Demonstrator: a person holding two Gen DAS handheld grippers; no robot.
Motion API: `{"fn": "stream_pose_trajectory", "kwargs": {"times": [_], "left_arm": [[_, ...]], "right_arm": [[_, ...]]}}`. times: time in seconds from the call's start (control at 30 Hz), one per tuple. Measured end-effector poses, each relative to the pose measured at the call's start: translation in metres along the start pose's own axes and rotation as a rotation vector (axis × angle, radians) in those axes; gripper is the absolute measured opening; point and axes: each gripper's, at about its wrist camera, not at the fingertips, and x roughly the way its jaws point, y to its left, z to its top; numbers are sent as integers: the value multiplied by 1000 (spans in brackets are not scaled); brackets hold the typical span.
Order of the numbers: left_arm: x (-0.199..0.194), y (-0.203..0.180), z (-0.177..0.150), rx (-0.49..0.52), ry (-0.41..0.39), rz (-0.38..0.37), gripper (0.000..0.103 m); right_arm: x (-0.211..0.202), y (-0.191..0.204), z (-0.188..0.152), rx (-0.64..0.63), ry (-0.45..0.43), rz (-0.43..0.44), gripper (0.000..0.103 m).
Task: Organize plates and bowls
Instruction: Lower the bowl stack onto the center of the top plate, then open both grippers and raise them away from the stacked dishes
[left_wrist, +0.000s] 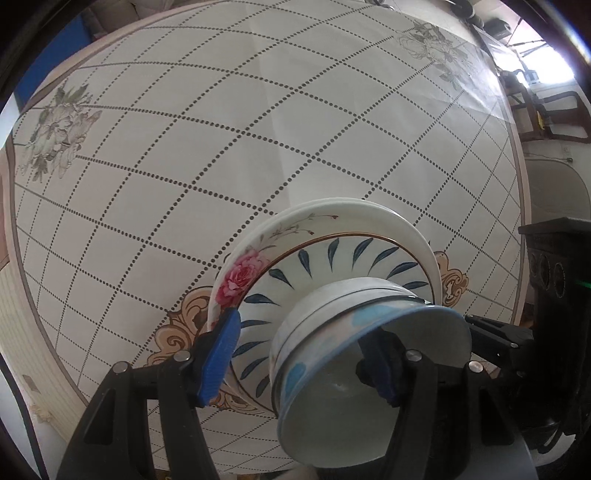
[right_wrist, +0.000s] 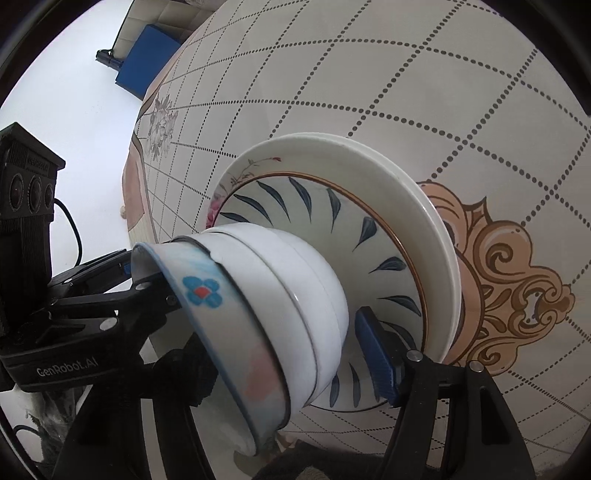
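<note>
- a stack of plates (left_wrist: 391, 218) is sitting on the table (left_wrist: 221, 147), on a pale tablecloth with dotted diamond lines and a tan scroll ornament (right_wrist: 517, 280) just beside the stack.
- the lower plates are plain white; above them one with a pink rose (left_wrist: 240, 277) on its rim is lying, and on top a leaf-pattern plate (right_wrist: 295, 199) with dark blue strokes and a thin brown rim.
- nested bowls are standing on the leaf-pattern plate: white bowls (right_wrist: 295, 266) below, and a top bowl (right_wrist: 229, 317) with a blue rim and a blue flower with a red centre.
- the left gripper (left_wrist: 306, 354) is straddling the bowl stack from the near side; one blue pad (left_wrist: 218, 354) is standing outside the bowls over the plate rim, the other (left_wrist: 380, 373) is sitting inside the top bowl. whether a pad is pressing on the bowl wall i cannot tell.
- the right gripper (right_wrist: 295, 350) is standing open around the bowls; its blue pad (right_wrist: 376, 354) is hanging apart from the white bowls, over the leaf-pattern plate, and its other finger is hidden behind the top bowl.
- in the right wrist view the left gripper's black body is showing at the left.
</note>
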Motion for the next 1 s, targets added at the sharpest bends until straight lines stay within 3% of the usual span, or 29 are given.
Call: {"fn": "stream_pose_trajectory", "kwargs": {"times": [0.17,0.3,0.57,0.73,1.0], "left_arm": [[-30,3,-22,-18,-118,87,63],[-59,7,-44,-40,-232,171,64],[-105,6,-102,-129,-425,236,86],[-130,4,-138,-164,-518,261,86],[-151,-6,-186,-181,-564,249,87]], "right_arm": [[-23,21,-14,-88,-63,-154,83],[-48,46,-35,-182,-162,-298,98],[-99,91,-93,-304,-372,-538,103],[-120,108,-127,-313,-440,-572,103],[-147,140,-174,-336,-522,-561,103]]}}
